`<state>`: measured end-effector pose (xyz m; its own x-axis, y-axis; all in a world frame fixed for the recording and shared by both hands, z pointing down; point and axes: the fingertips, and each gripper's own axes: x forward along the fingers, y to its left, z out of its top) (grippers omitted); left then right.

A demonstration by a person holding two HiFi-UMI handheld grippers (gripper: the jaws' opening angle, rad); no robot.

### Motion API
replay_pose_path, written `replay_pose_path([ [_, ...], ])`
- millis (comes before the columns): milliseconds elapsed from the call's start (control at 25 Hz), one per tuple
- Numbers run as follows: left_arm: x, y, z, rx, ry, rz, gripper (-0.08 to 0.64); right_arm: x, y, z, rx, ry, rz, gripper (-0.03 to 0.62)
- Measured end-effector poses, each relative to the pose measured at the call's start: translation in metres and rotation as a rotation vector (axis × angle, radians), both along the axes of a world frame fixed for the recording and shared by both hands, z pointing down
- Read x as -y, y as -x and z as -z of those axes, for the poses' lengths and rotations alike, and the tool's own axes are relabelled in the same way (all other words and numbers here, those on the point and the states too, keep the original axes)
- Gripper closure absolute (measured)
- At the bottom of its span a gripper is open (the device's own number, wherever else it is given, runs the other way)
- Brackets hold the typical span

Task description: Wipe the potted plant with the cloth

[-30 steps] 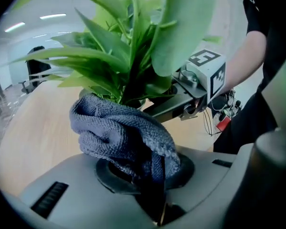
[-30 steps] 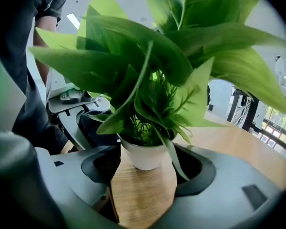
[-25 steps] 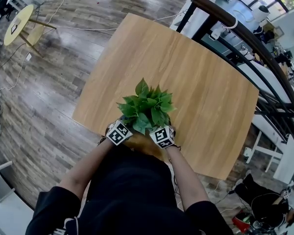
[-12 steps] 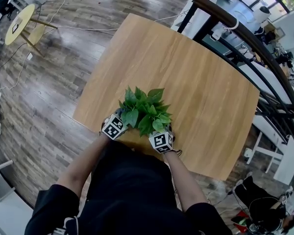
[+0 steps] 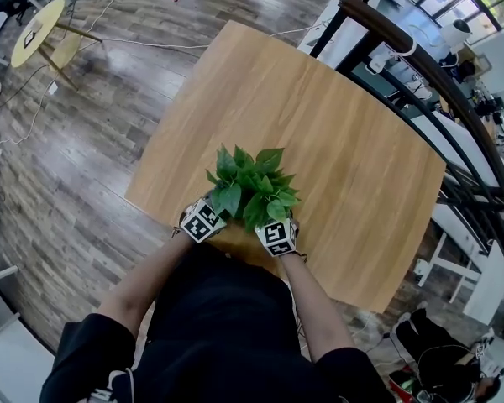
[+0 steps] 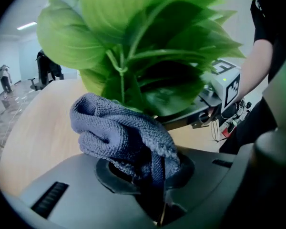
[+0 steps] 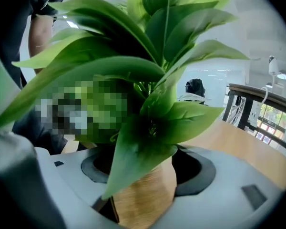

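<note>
We've got a blue-grey cloth (image 6: 119,132) here, rough loopy knit, pinched in the left gripper's (image 6: 157,185) matt grey plastic jaws. The potted plant (image 5: 250,193) has smooth, slightly glossy leaves. Its pot (image 7: 148,199), clamped in the right gripper (image 7: 140,178), looks like fine-grained wood. The table (image 5: 336,141) is pale matt wood, and the floor (image 5: 92,141) at 10 o'clock is darker planks with a sheen.

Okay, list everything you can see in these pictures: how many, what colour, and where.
potted plant: one, green leaves, tan pot, near table edge.
cloth: one, grey-blue, bunched in left gripper's jaws.
table: one, light wood, centre.
round side table: one, yellow, far left.
railing: one, dark, right of table.
left gripper: one, grey, shut on cloth.
right gripper: one, pale grey, jaws on the pot.
</note>
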<state>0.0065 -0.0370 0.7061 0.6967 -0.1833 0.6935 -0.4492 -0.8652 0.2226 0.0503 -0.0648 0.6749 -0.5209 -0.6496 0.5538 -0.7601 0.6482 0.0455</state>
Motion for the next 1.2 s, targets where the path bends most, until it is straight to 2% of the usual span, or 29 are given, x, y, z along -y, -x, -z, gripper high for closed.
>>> replay_pose_path([
  [240, -0.036, -0.023, 0.002, -0.068, 0.055, -0.075, 0.466, 0.001, 0.001, -0.001, 0.004, -0.001, -0.013, 0.267],
  [560, -0.046, -0.02, 0.02, -0.15, 0.056, -0.041, 0.466, -0.017, -0.005, 0.017, 0.11, -0.004, -0.053, 0.267],
  [720, -0.056, -0.012, 0.042, -0.214, 0.014, -0.024, 0.466, -0.036, -0.013, 0.029, 0.174, 0.003, -0.089, 0.267],
  [960, -0.086, 0.002, 0.084, -0.288, -0.094, -0.087, 0.466, -0.06, -0.018, 0.072, 0.276, -0.051, -0.134, 0.268],
  [1200, -0.089, 0.009, 0.152, -0.44, -0.189, -0.006, 0.466, -0.086, -0.015, 0.137, 0.428, -0.177, -0.098, 0.286],
])
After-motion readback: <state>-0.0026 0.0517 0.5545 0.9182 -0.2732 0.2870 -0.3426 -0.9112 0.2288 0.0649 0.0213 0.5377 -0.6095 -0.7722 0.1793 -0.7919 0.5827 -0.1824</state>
